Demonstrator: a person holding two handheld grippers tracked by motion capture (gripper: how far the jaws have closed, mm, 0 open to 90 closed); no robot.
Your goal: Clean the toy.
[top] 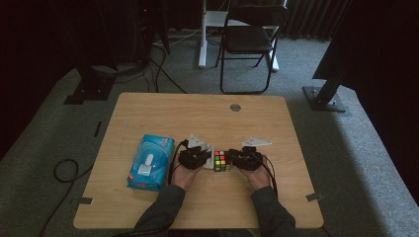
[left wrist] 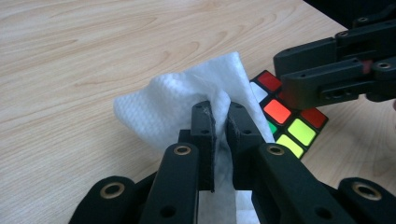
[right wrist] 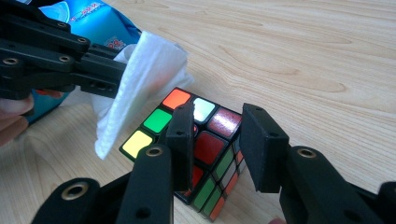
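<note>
A scrambled Rubik's cube (top: 222, 161) sits on the wooden table (top: 197, 113), near the front middle. My left gripper (left wrist: 220, 116) is shut on a white wipe (left wrist: 177, 98), which bunches up between its jaws and fans out toward the cube (left wrist: 289, 126). In the high view the left gripper (top: 205, 157) is just left of the cube, and the right gripper (top: 236, 159) is just right of it. My right gripper (right wrist: 219, 126) is shut on the cube (right wrist: 205, 140), one jaw over its top corner and the other on its right side. The wipe (right wrist: 144, 79) hangs at the cube's far left edge.
A blue pack of wet wipes (top: 149, 162) lies left of my left hand. A round grey grommet (top: 235, 107) sits near the table's far edge. A black folding chair (top: 249, 37) and stand bases are on the carpet beyond the table.
</note>
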